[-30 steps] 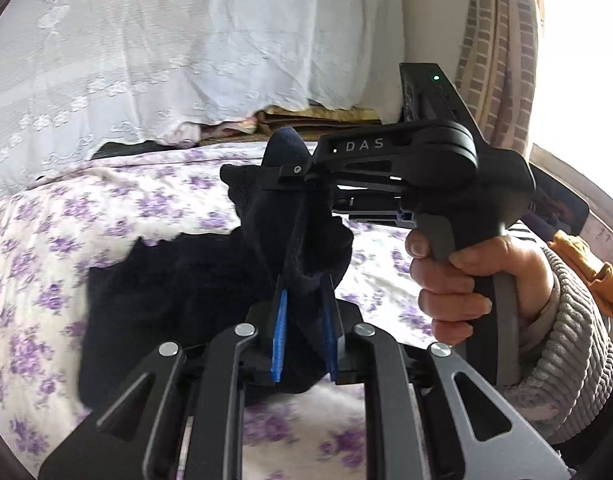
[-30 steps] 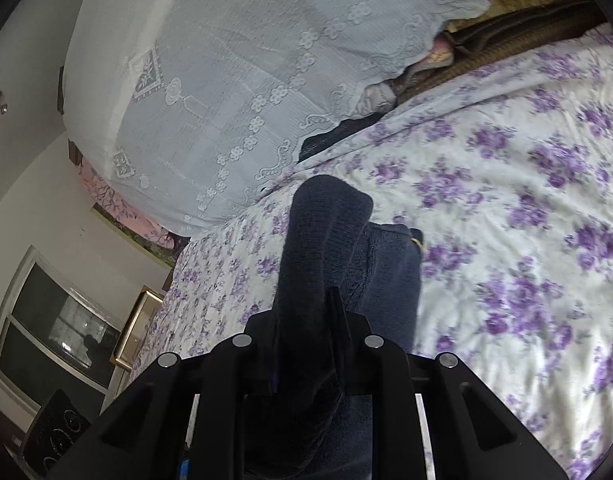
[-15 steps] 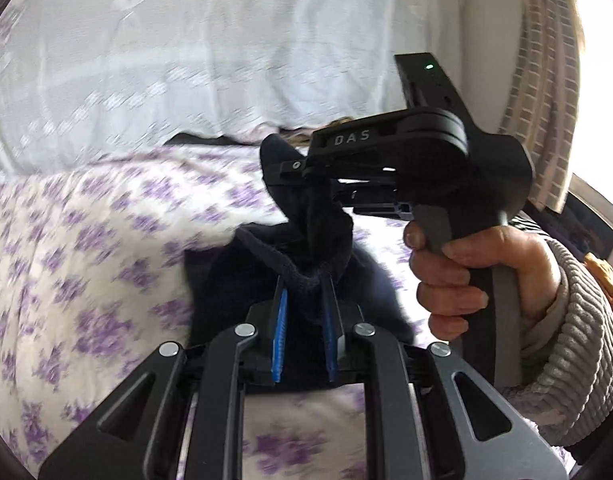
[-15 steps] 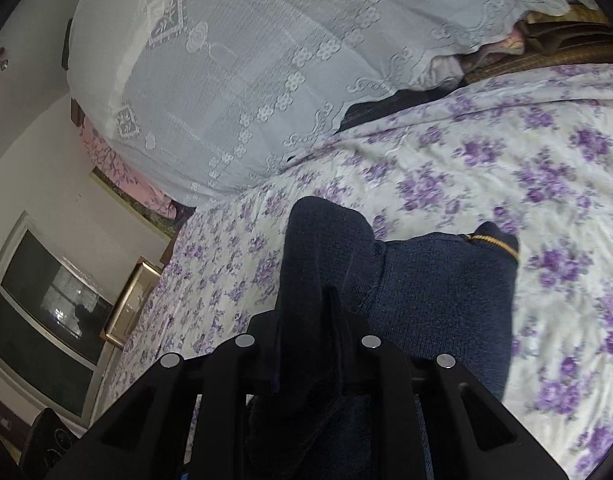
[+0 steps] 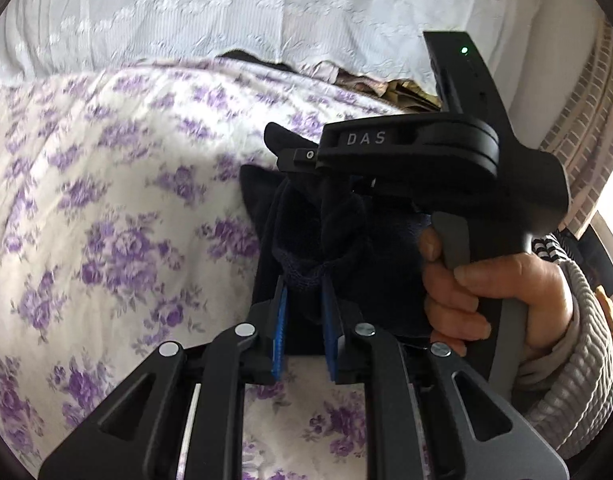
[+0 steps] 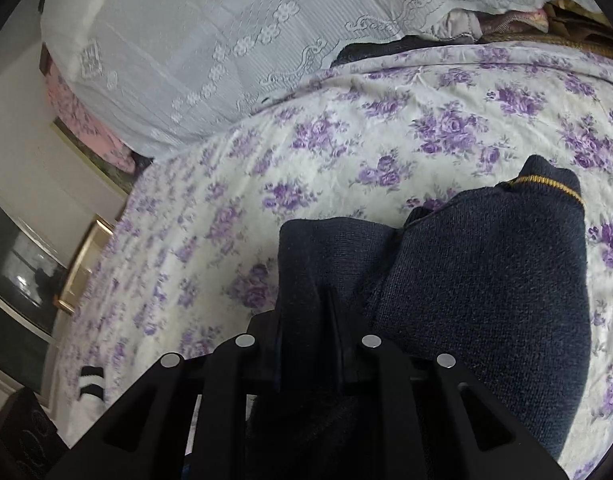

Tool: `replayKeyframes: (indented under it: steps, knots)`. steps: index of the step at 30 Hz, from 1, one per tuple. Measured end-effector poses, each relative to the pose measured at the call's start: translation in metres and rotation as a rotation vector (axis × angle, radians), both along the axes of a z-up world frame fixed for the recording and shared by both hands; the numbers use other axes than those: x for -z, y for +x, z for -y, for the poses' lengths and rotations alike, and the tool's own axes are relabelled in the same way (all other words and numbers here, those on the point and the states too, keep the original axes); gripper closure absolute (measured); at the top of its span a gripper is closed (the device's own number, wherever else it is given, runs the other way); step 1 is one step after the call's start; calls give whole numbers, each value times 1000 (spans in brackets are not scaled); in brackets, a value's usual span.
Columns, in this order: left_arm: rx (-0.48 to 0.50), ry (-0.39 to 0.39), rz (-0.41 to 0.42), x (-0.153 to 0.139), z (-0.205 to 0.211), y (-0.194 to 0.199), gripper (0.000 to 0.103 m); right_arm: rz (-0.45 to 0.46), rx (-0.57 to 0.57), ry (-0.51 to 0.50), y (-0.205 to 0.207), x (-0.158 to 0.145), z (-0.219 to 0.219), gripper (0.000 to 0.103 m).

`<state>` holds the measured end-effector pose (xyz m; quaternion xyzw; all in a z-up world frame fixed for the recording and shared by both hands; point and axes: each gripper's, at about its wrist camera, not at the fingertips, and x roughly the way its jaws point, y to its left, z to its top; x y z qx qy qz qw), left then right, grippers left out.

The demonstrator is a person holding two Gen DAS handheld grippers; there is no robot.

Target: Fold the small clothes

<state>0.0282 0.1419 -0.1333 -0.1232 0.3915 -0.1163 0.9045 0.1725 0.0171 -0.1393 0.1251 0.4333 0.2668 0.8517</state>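
From the left wrist: gripped a bunched knit edge of the dark navy garment (image 5: 306,248) between the blue pads (image 5: 280,332) of the left gripper (image 5: 304,320), jaws drawn close onto the cloth. Held just above the floral bedspread (image 5: 106,220), probably so the rest could hang and drape clear of the bed. Met from the far side by the right gripper (image 5: 296,157), tip buried in the same cloth, squeezed at the trigger by the right hand (image 5: 486,300). Looked like two ends brought together to make a fold. Backed by a white lace cover (image 5: 226,12) over a pile.

From the right wrist: clamped a thick fold of the garment (image 6: 486,280) in the right gripper (image 6: 306,312), fingers nearly together and mostly hidden by the knit. Draped right and down toward the bedspread (image 6: 346,140); yellow-trimmed edge (image 6: 554,186) raised at the far end. Could not tell whether the lower part touched the bed. Left lying at lower left, well apart: a white sock with black stripes (image 6: 91,380), likely waiting its turn.
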Motion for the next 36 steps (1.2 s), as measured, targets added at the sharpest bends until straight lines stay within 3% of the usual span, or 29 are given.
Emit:
replayKeyframes:
  steps: [2,4,6,9,12,14,16,19,21,23,25,26,27,29,33,34,36]
  knots:
    - [-13,13,-23,6,0,1,87,-7,-8,-14,2,4,-6,80]
    - [-30,49,-50,12,2,4,84,-30,-54,-4,4,10,-12,62]
    - [-41,70,-86,20,4,8,80,-29,-87,24,2,6,-13,54]
    - [-41,57,-92,22,2,9,79,-8,-89,119,-10,-14,7,54]
    - [-40,65,-90,22,3,7,79,121,-71,138,-34,-45,45,54]
    - [-40,74,-87,21,4,6,79,195,-11,78,-46,-55,69,56]
    - [-43,82,-86,21,7,8,77,247,58,-1,-56,-55,89,72]
    - [-58,88,-75,15,7,4,76,205,52,-69,-58,-30,98,84]
    - [-85,96,-36,4,6,-1,76,175,15,-108,-56,-9,87,85]
    - [-118,103,45,-16,4,-11,77,295,-5,-270,-69,3,61,83]
    - [-121,92,104,-35,8,-15,69,328,-7,-295,-74,5,50,78]
    - [-112,100,116,-43,14,-12,59,322,-6,-281,-74,5,51,75]
    - [-110,121,119,-49,22,-7,52,321,-10,-271,-74,5,52,74]
    - [-104,148,105,-50,34,8,46,315,-28,-227,-73,6,63,73]
    - [-150,216,-37,-7,42,59,43,280,-60,-115,-66,6,83,74]
    - [-150,208,-95,17,39,71,41,274,-68,-95,-66,4,87,81]
    - [-213,201,-72,30,30,69,16,290,-35,-90,-65,-5,90,87]
